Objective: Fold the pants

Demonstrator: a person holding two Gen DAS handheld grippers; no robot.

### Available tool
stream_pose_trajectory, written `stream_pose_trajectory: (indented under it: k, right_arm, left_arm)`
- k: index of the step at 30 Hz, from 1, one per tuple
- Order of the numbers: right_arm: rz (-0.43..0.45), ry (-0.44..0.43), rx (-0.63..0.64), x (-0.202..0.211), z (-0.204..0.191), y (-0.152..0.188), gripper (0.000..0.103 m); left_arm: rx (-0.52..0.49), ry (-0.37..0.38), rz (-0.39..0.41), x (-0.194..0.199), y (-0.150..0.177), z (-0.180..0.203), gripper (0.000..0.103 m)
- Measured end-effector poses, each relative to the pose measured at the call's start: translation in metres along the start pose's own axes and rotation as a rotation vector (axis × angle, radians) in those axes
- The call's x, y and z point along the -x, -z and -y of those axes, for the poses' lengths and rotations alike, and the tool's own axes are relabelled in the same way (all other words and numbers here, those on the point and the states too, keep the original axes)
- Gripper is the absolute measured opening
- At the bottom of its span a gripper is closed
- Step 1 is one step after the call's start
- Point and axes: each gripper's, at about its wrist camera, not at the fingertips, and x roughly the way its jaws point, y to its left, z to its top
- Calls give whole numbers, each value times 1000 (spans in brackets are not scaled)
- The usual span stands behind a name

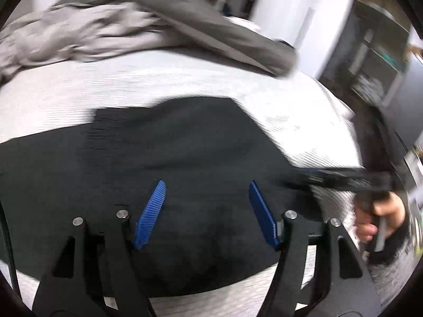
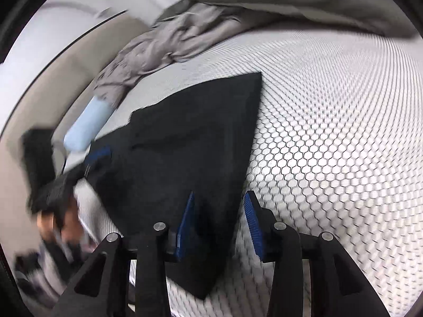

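The black pants (image 1: pixel 169 158) lie folded flat on the white honeycomb-patterned bed cover (image 1: pixel 132 79). My left gripper (image 1: pixel 207 185) is open just above the middle of the pants, holding nothing. In the left wrist view my right gripper (image 1: pixel 298 178) comes in from the right over the pants' edge. In the right wrist view the pants (image 2: pixel 190 148) form a dark wedge, and my right gripper (image 2: pixel 219 198) is open over their near right edge, empty. The left gripper (image 2: pixel 99 153) shows blurred at the pants' left side.
A crumpled grey duvet (image 1: pixel 79 34) and a darker grey pillow (image 1: pixel 211 26) lie at the far side of the bed; both show in the right wrist view (image 2: pixel 171 39). A pale blue object (image 2: pixel 87 126) lies by the duvet. Dark shelving (image 1: pixel 375 60) stands at right.
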Motion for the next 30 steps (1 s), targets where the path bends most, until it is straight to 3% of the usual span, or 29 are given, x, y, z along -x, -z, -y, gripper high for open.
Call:
stream_pose_trajectory:
  k: [3,5,6,12,15,19,24,30]
  right_arm:
    - [-25,-5,-31,-20,-2,-3,40]
    - [-32,8,-27,-19,-2,-9,40]
    - [-33,10,-28,-23,-5,-8,40]
    - [-46,42,45,-34,-7,-22,40]
    - [-52,19,-4,-48,5,-50,36]
    - [-53,22,-65,-71,23,-98,34]
    - [-35,107,-55,-99,34,-153,29]
    - [-12,171,-62,-110,33,-176,31]
  left_arm:
    - [-111,28,-63,-36,9,43,63]
    - [-211,-55,-152,-62,18,62,64]
    - [-238,-79,-157,-67,21,65,67]
    - [-218,-75,-171,-70,21,62,71]
    - [-234,-97,-167,-71,26,66,71]
    - [-217,-69,-183,-74,23,62,71]
    - [-222,-50,-187,-76,22,58,73]
    - [-236,4,-186,-72,20,54,75]
